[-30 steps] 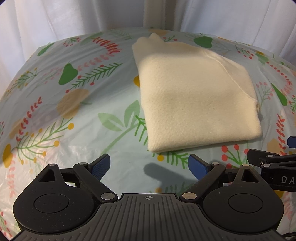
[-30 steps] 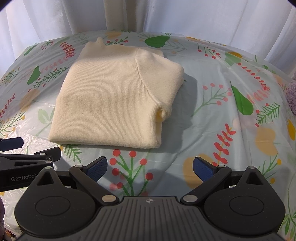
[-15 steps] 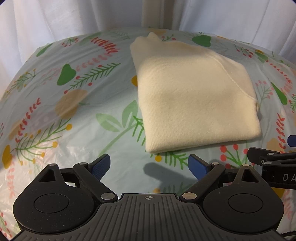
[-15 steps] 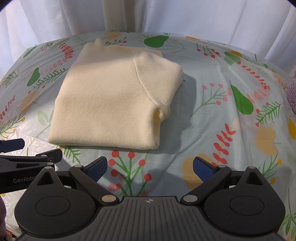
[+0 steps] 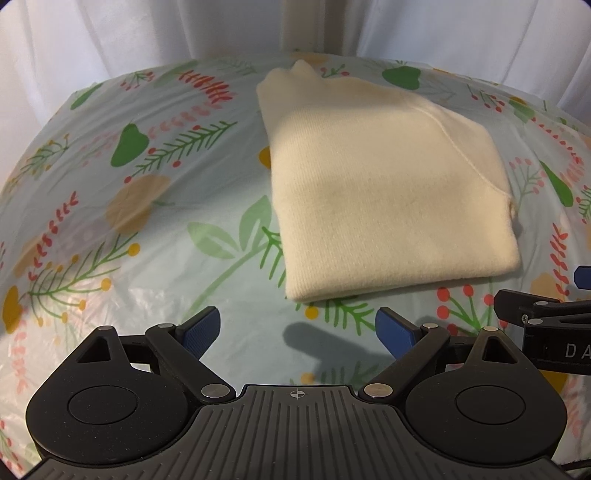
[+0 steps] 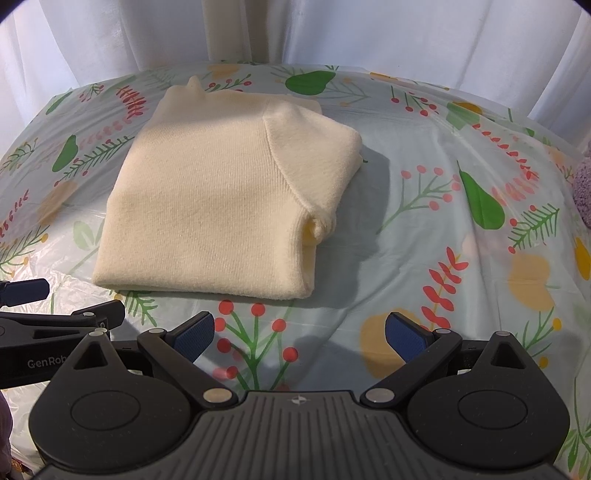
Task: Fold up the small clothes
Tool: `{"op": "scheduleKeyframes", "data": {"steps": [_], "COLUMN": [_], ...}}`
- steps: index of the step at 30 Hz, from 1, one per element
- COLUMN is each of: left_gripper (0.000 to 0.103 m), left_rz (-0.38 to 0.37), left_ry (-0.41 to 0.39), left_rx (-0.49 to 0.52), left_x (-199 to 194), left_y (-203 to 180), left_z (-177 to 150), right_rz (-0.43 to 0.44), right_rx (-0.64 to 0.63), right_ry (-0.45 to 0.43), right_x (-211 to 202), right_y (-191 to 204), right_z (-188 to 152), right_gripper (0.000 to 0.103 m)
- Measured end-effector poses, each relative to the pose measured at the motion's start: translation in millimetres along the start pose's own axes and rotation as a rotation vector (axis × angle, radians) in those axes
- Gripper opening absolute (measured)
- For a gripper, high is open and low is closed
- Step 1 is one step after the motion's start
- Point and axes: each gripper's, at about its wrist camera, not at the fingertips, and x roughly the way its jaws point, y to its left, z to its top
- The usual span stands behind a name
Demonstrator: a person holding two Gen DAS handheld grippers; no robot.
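Note:
A cream knit sweater lies folded into a compact rectangle on the floral tablecloth; it also shows in the right wrist view. My left gripper is open and empty, hovering just short of the sweater's near edge. My right gripper is open and empty, short of the sweater's near right corner. Each gripper shows at the edge of the other's view.
White curtains hang behind the table. A purple fuzzy item sits at the far right edge of the right wrist view. The tablecloth lies bare to the sweater's right.
Both grippers have drawn back slightly from the sweater and stayed open. The sweater has not moved.

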Motion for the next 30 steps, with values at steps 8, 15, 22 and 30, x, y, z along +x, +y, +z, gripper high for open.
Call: {"op": "scheduleKeyframes", "data": {"steps": [8,15,22,30], "left_gripper": [0.095,0.095,0.095,0.095], "left_rz": [0.002,0.019,0.026,0.02], "left_ry": [-0.006,-0.013,-0.002,0.015], "left_rx": [0.017,0.033,0.035,0.038], "left_x": [0.1,-0.2,1.0,1.7], "left_y": [-2.3,-3.8,-2.5,-2.9], "left_z": [0.8,-0.7,-1.6,-3.9], "right_rz": [-0.002,-0.005,-0.008,-0.011], "right_rx": [-0.006,-0.013,-0.014,-0.016], "right_ry": [-0.005,-0.009,-0.009,-0.01], "right_x": [-1.1,-1.8,-2.0,-2.5], "right_y": [0.0,-1.1,-1.6,0.0], "right_z": [1.4,1.9,1.8,2.4], "right_gripper": [0.099,0.099,0.099,0.099]}}
